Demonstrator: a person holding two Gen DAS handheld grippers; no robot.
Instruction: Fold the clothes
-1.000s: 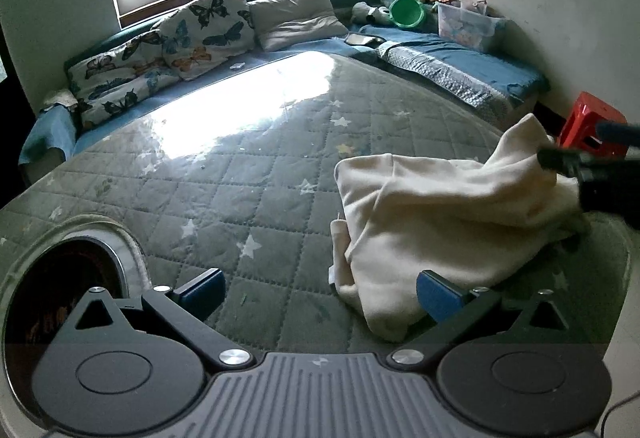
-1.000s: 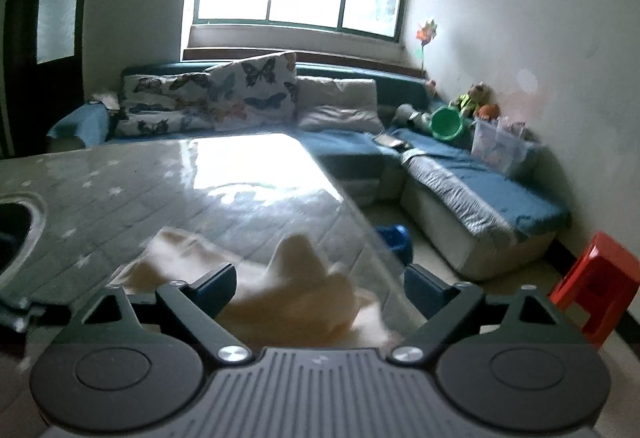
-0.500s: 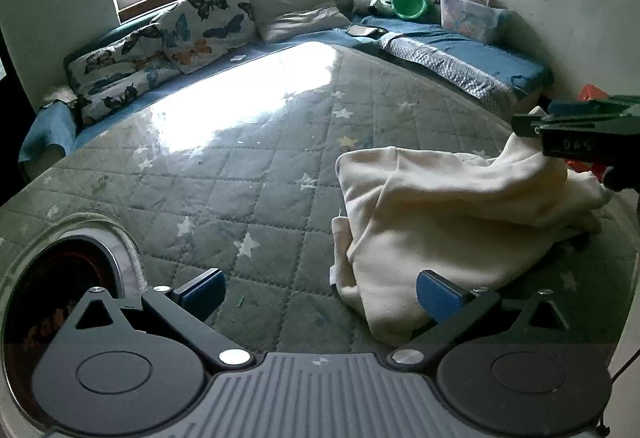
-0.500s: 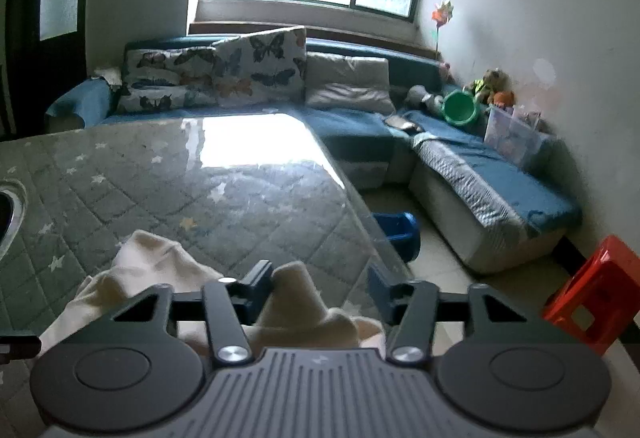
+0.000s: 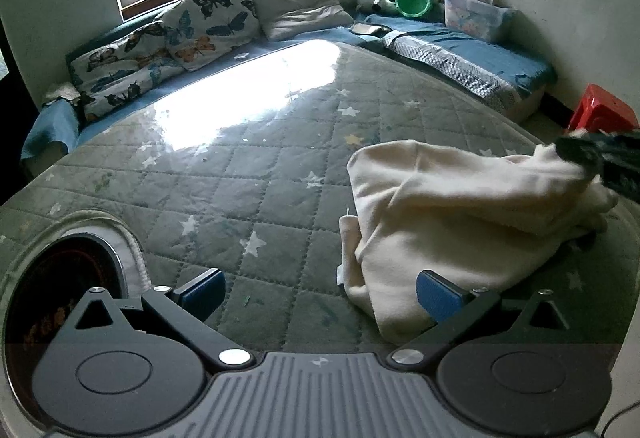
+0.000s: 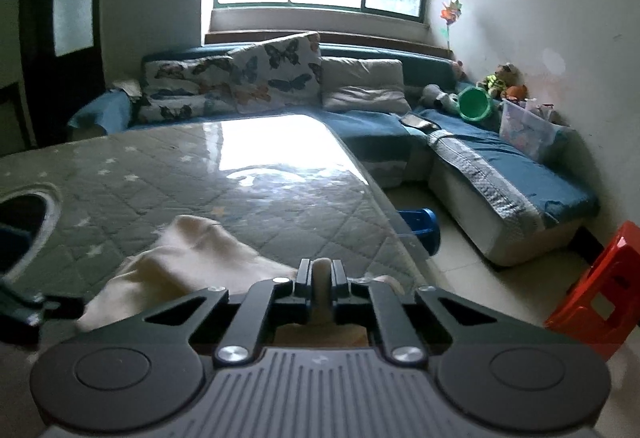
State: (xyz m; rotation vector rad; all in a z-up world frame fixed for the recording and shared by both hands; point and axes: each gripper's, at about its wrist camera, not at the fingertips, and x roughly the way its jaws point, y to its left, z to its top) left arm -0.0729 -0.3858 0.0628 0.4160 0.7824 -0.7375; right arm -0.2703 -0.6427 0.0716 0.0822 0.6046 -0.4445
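Observation:
A cream garment [image 5: 460, 206] lies bunched on the right side of a green quilted table [image 5: 260, 166]. My left gripper [image 5: 318, 288] stands open low over the table, its right blue pad [image 5: 438, 296] at the garment's near edge and nothing between the pads. In the right wrist view my right gripper [image 6: 321, 274] is shut on a fold of the cream garment [image 6: 188, 258] at the table's right edge. The same right gripper [image 5: 600, 160] shows in the left wrist view, pinching the garment's far right corner.
A round dark opening [image 5: 60, 286] sits in the table at the near left. A blue sofa [image 6: 500, 166] with butterfly cushions [image 6: 256, 82] wraps the far side. A red stool [image 6: 600, 290] and a blue stool [image 6: 420, 226] stand on the floor to the right.
My right gripper has shut, from wide open, onto a fold of the garment at the table's right edge. The left gripper has hardly moved and stays open.

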